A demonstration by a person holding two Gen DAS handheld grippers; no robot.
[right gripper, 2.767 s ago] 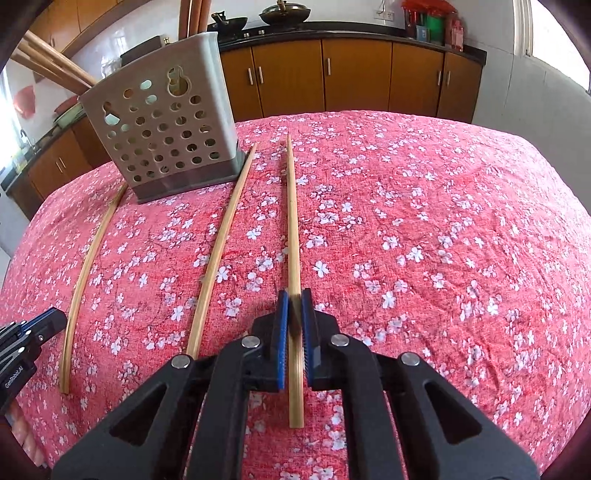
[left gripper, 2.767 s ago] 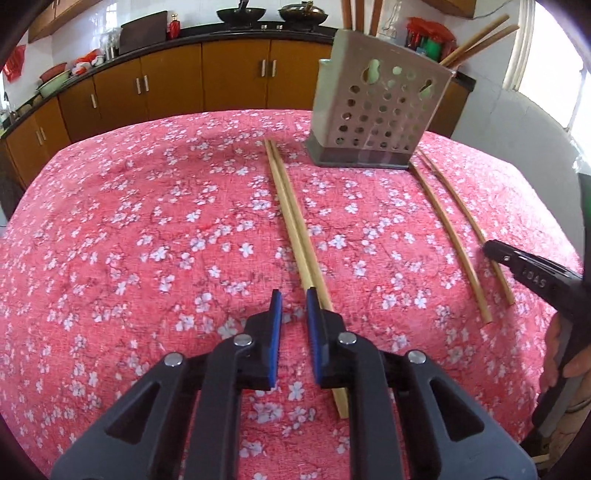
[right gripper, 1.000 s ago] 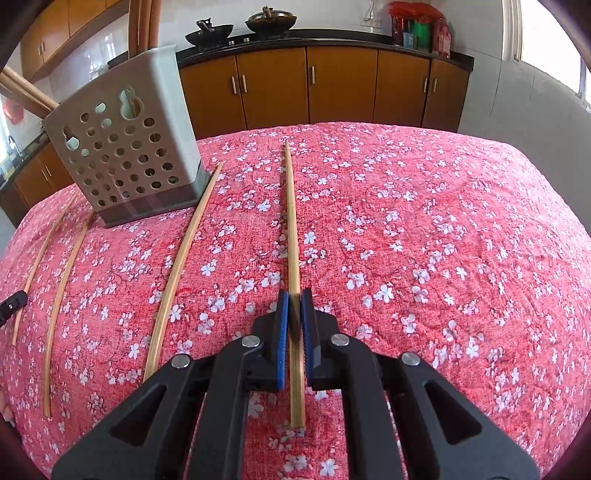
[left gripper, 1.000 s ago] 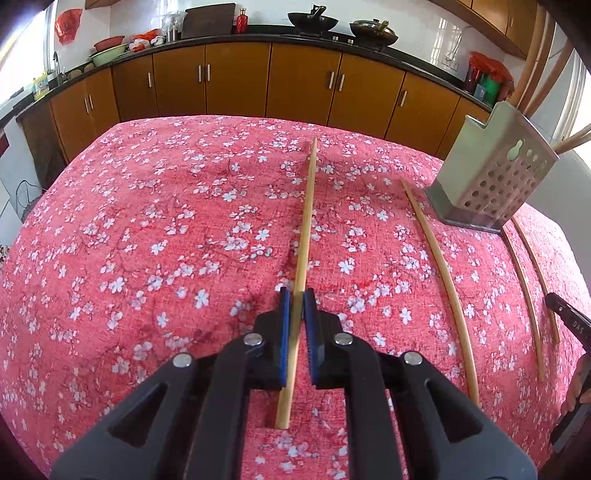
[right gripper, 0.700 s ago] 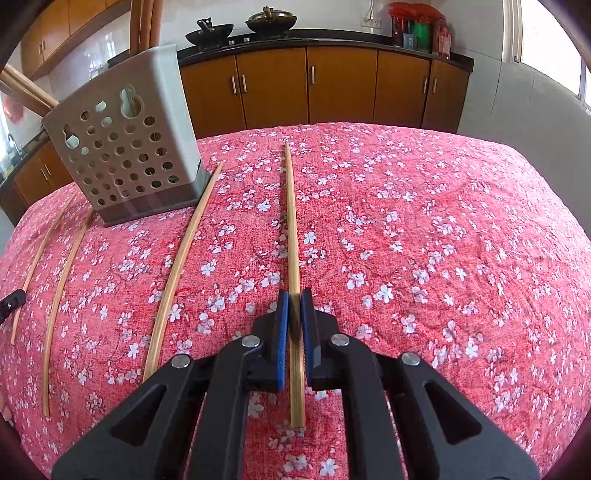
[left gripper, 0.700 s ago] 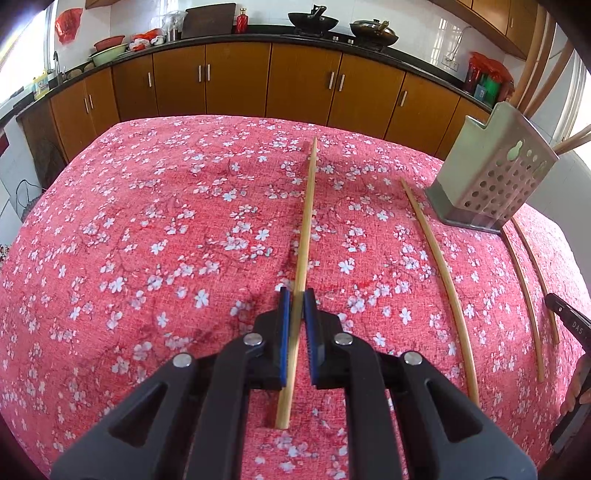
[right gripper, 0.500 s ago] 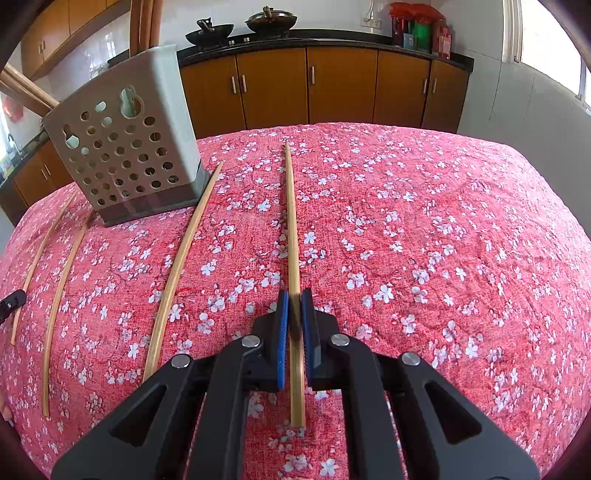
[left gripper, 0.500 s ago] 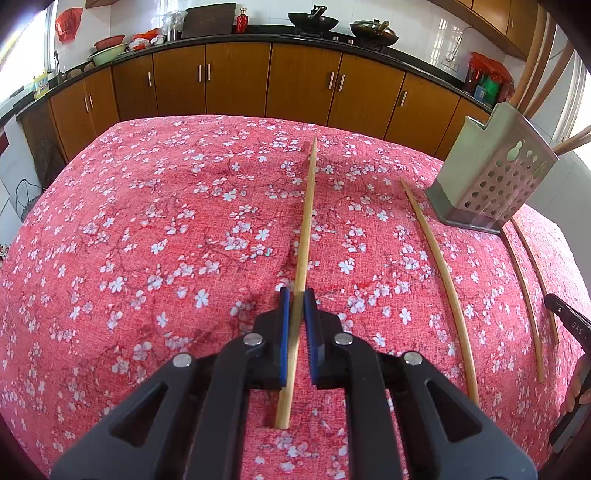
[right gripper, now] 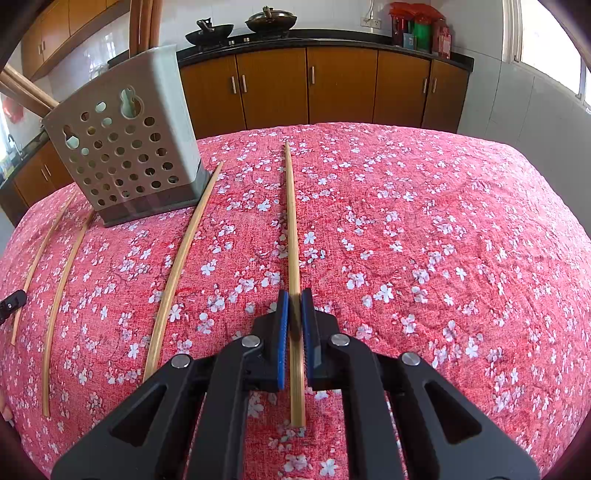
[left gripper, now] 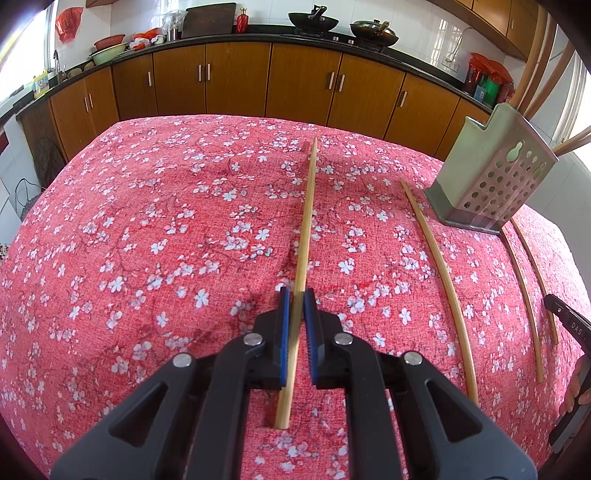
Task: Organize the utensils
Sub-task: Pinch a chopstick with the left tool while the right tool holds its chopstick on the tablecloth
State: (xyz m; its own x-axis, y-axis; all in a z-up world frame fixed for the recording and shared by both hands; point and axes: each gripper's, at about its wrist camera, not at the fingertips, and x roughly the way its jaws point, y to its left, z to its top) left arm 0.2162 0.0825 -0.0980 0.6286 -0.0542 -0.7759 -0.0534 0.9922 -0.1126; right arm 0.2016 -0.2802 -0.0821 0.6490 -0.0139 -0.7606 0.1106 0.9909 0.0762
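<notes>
In the left wrist view my left gripper (left gripper: 295,297) is shut on a bamboo chopstick (left gripper: 308,206) that runs straight ahead, low along the red flowered cloth. A second chopstick (left gripper: 439,266) lies to its right. Past it stands the grey perforated utensil holder (left gripper: 491,184). In the right wrist view my right gripper (right gripper: 293,297) is shut on another chopstick (right gripper: 291,214). A loose chopstick (right gripper: 181,266) lies to its left, its far end touching the holder (right gripper: 125,147).
The table under the red cloth (left gripper: 147,221) ends in front of brown kitchen cabinets (left gripper: 236,77). Wooden handles (right gripper: 144,22) stick up out of the holder. The right gripper's black tip (left gripper: 569,325) shows at the left view's right edge, with a hand below it.
Since the oldest frames my left gripper has shut on one chopstick of the pair and carried it leftward, away from its mate. Over the last second nothing has moved.
</notes>
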